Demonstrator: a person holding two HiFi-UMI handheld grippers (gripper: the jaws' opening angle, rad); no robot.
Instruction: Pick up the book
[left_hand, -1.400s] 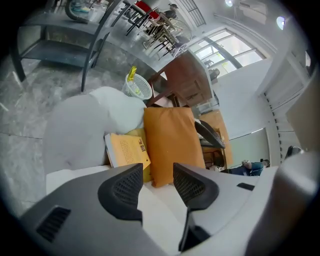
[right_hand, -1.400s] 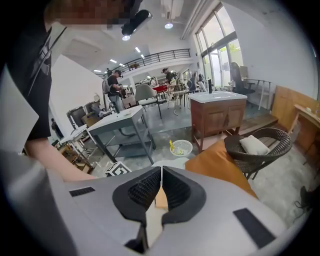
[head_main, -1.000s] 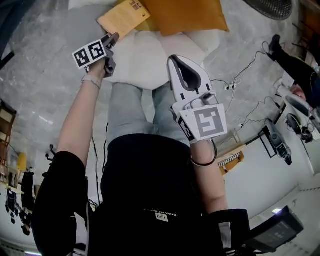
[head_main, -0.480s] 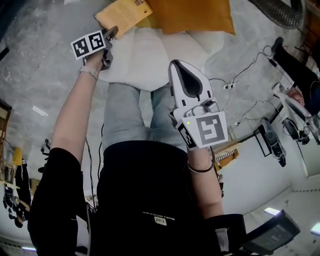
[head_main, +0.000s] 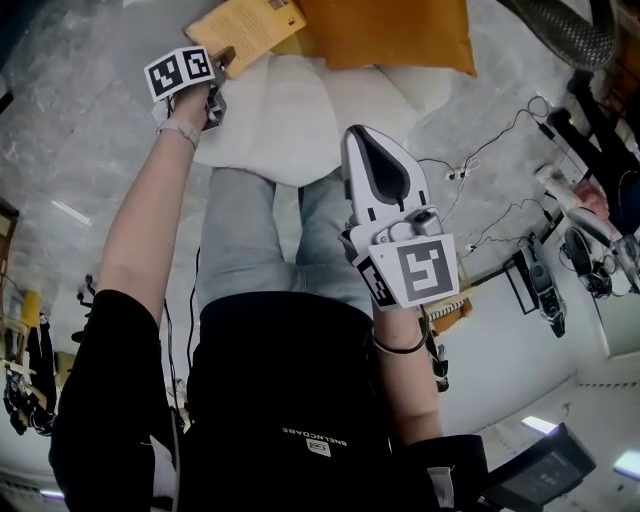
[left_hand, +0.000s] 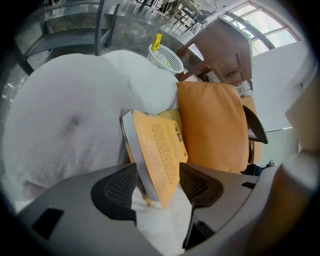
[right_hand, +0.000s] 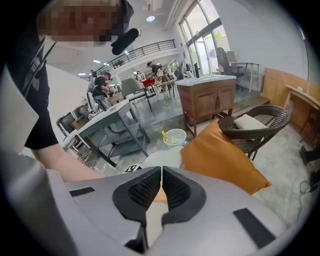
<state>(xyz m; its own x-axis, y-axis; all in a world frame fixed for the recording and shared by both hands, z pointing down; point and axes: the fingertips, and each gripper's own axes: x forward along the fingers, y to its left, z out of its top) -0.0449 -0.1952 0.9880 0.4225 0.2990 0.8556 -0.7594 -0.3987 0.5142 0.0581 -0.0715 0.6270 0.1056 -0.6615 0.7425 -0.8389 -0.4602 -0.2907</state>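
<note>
I see a white cushion (left_hand: 65, 125) on the floor with an orange pillow (left_hand: 215, 125) at its far right. The book (left_hand: 160, 150) lies on the cushion, just left of the pillow. My left gripper (left_hand: 157, 182) has its jaws opening, with the book's near corner between them. My right gripper (right_hand: 161, 189) is held nearer me, closed and empty.

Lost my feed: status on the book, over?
Left gripper opening, book between its jaws, ungripped. Right gripper shut, empty. Book on white cushion, nothing blocking.

The book (left_hand: 160, 150) is yellow-orange, the cushion (left_hand: 215, 125) deeper orange, the pillow (left_hand: 65, 125) white.
</note>
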